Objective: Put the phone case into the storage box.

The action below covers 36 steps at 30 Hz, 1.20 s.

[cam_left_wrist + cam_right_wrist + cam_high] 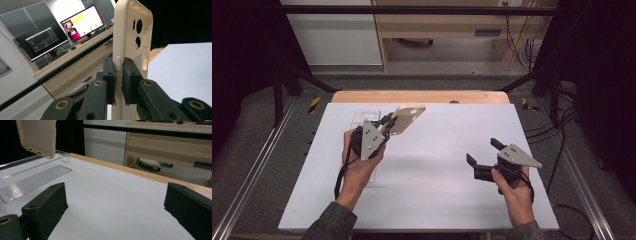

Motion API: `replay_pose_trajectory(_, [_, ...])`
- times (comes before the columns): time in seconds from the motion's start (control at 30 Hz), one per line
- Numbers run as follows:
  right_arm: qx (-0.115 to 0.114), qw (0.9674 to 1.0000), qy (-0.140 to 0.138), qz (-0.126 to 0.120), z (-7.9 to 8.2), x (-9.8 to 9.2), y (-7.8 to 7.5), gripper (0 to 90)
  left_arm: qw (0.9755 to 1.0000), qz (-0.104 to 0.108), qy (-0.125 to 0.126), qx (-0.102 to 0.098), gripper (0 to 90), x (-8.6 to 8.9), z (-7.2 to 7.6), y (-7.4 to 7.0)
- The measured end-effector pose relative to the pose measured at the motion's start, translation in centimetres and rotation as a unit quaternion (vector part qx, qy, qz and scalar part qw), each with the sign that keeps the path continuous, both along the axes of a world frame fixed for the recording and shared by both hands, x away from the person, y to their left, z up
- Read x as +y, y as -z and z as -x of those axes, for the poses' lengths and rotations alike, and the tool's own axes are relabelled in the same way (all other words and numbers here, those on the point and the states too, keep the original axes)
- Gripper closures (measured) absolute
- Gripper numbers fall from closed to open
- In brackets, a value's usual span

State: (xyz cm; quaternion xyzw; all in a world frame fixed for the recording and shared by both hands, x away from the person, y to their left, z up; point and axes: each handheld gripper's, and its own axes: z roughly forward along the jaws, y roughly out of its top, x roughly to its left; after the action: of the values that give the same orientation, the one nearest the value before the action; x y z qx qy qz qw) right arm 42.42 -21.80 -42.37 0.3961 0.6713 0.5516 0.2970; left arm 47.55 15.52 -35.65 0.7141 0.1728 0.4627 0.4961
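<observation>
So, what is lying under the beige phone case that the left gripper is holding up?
Under the beige phone case lies a clear plastic tray on the white table. The left gripper and its hand cover part of the tray from above.

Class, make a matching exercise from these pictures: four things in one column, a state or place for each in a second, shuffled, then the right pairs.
Things:
1. left gripper
2. right gripper
3. beige phone case
4. clear tray

States:
A. lying flat on the white table
B. jaws wide apart, nothing between them
C. lifted off the table, clamped by one edge
D. jaws shut on a thin edge

Pairs: 1-D, 2-B, 3-C, 4-A
</observation>
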Motion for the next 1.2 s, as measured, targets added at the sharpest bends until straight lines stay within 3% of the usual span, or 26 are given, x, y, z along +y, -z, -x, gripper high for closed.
replay_pose_trajectory(0.23, [-0.015, 0.9995, 0.028, -0.003, 1.3, -0.1, 2.4, 4.0, 0.9999, 0.002, -0.013, 0.000, 81.3, 0.9, -1.1, -0.2])
replay_pose_trajectory(0.3, [-0.023, 0.9990, 0.036, -0.016, 1.4, -0.3, 3.0, 3.9, 0.9997, -0.008, -0.021, -0.003, 81.3, 1.1, -1.6, 0.0])
replay_pose_trajectory(0.37, [-0.029, 0.9982, 0.048, -0.022, 1.6, -0.5, 3.9, 4.0, 0.9997, -0.003, -0.023, 0.002, 81.3, 1.4, -2.0, 0.1])
replay_pose_trajectory(0.5, [-0.020, 0.9980, 0.051, -0.032, 1.6, -0.6, 5.4, 4.2, 0.9996, -0.008, -0.028, -0.001, 81.3, 1.7, -2.4, -0.3])
replay_pose_trajectory(0.8, [-0.019, 0.9989, 0.039, -0.017, 1.8, -0.2, 5.8, 3.7, 0.9995, 0.010, -0.031, 0.000, 81.2, 2.5, -2.9, -1.2])
replay_pose_trajectory(1.2, [-0.025, 0.9990, 0.034, -0.016, 1.9, -0.2, 5.9, 3.5, 0.9983, 0.040, -0.042, 0.005, 81.2, 3.8, -3.6, -2.0])
